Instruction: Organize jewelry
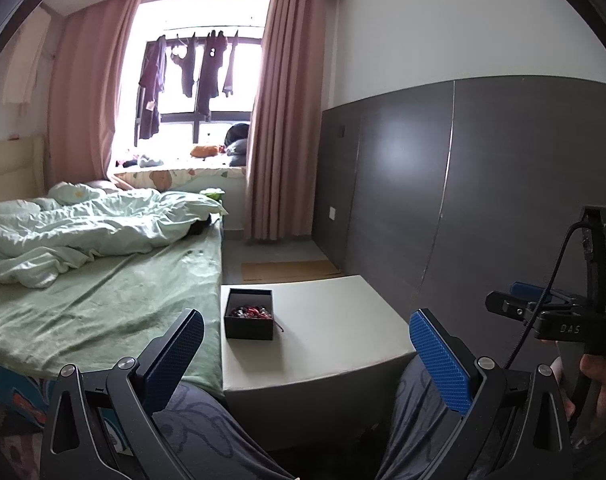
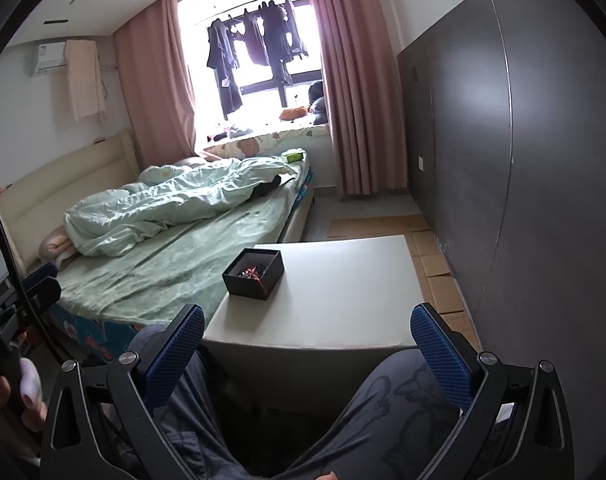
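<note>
Right now both grippers hang low over the person's knees [image 2: 387,396], well short of the table. The left gripper [image 1: 307,352] has its blue-padded fingers [image 1: 439,364] spread wide with nothing between them, and the right gripper [image 2: 307,350] is spread just as wide and empty too. In the left wrist view the right gripper also shows at the far right edge, held in a hand [image 1: 599,384] with a black cable [image 1: 551,272] looping off it.

A black box [image 1: 249,320] sits open on the white table [image 1: 335,332], at the corner nearest the bed [image 1: 103,292]. Inside it lies a jumble of beaded jewelry [image 1: 250,312], dark and red, and a red cord [image 2: 264,286] trails over the box's front wall. The rest of the tabletop is bare, so nothing lies between the grippers and the box.

A rumpled pale green quilt [image 2: 175,204] covers the bed, which runs right up against the table's left side. A grey wall panel [image 2: 503,160] stands to the right, with flattened cardboard [image 2: 431,256] on the floor below it. Pink curtains [image 1: 283,112] frame a bright window where dark clothes [image 2: 259,40] hang.
</note>
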`<state>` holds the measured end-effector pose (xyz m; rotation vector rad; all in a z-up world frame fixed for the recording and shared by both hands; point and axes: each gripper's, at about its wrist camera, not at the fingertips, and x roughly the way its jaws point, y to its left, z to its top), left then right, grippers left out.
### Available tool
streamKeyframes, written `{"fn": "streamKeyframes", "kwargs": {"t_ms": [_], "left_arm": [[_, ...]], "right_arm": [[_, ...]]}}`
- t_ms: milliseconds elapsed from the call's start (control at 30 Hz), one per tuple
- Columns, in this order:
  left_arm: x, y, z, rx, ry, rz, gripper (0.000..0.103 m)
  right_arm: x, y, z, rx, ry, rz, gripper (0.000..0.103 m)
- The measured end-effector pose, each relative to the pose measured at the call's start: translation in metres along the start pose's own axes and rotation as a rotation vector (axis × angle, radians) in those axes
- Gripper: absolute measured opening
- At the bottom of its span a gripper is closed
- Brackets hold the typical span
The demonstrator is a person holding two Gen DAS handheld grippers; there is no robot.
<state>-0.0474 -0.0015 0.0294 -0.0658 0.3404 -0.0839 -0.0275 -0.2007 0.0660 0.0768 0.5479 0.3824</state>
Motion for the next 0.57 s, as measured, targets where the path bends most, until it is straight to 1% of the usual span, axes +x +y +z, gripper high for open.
{"fn": "streamKeyframes", "kwargs": {"t_ms": [133, 200, 333, 567], "left_arm": [[0.0001, -0.0021, -0.0009, 0.018, -0.015, 0.048, 0.103], [0.0007, -0.0021, -0.0007, 0.022, -0.015, 0.059, 0.103], [0.0040, -0.0011, -0.0005, 0.008, -0.004, 0.048, 0.103], [0.0083, -0.0026, 0.0008, 0.021, 0.010, 0.046, 0.103]], "right_arm": [[-0.0004, 0.0001, 0.0007, 0.001, -0.002, 0.000, 0.103], [-0.0002, -0.0010, 0.0012, 0.000, 0.000, -0.003, 0.103], [-0.0003, -0.0007, 0.0018, -0.002, 0.001, -0.004, 0.103], [0.0003, 0.0001, 0.0018, -0.001, 0.004, -0.004, 0.103]]}}
